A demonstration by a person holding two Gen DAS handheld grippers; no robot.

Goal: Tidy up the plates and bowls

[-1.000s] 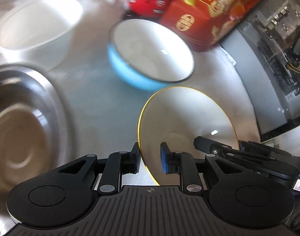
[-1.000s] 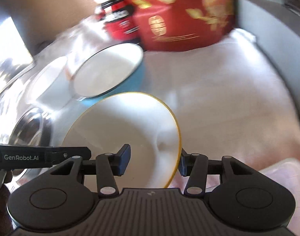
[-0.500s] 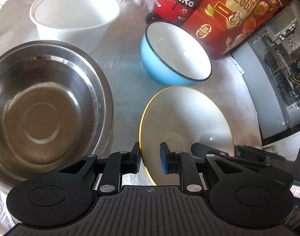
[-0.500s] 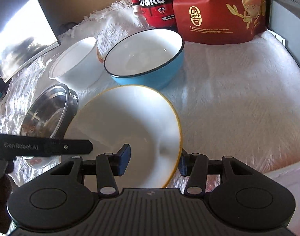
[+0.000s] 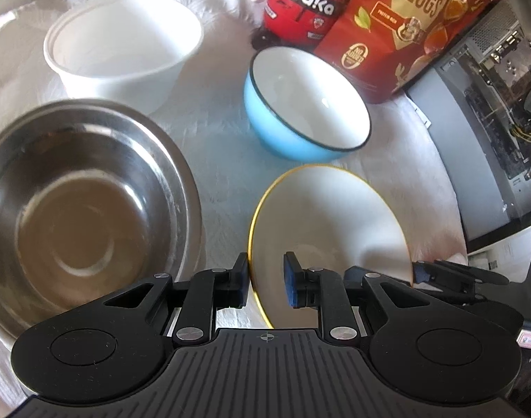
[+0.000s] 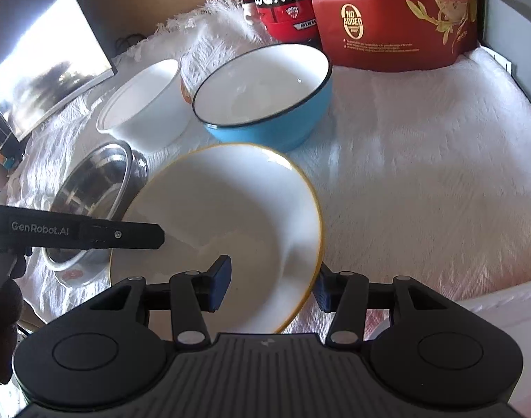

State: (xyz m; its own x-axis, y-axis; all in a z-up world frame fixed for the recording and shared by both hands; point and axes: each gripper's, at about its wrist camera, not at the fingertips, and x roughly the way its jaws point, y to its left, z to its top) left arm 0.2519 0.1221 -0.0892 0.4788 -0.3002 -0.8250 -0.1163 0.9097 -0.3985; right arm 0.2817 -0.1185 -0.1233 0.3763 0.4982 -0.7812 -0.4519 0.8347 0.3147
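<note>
White textured cloth covers the desk, everything sits on it. Biggest item is the steel bowl at the left side of the cloth, upright, empty. Red quail-egg bag stands along the far edge, a red Waka figure just beside it to the left. White plastic bowl sits toward the far left corner, just behind the steel bowl. Blue bowl with white inside and dark rim sits mid-cloth, in front of the bag, near the white bowl. White plate with yellow rim is tilted, lifted at the near side, between steel bowl and blue bowl, close in front of the blue one. Left gripper is clenched over the plate's left rim, one pad outside, one inside. Right gripper grasps the plate's right rim the same way, rim between its pads. Grey computer case stands past the cloth's right edge
</note>
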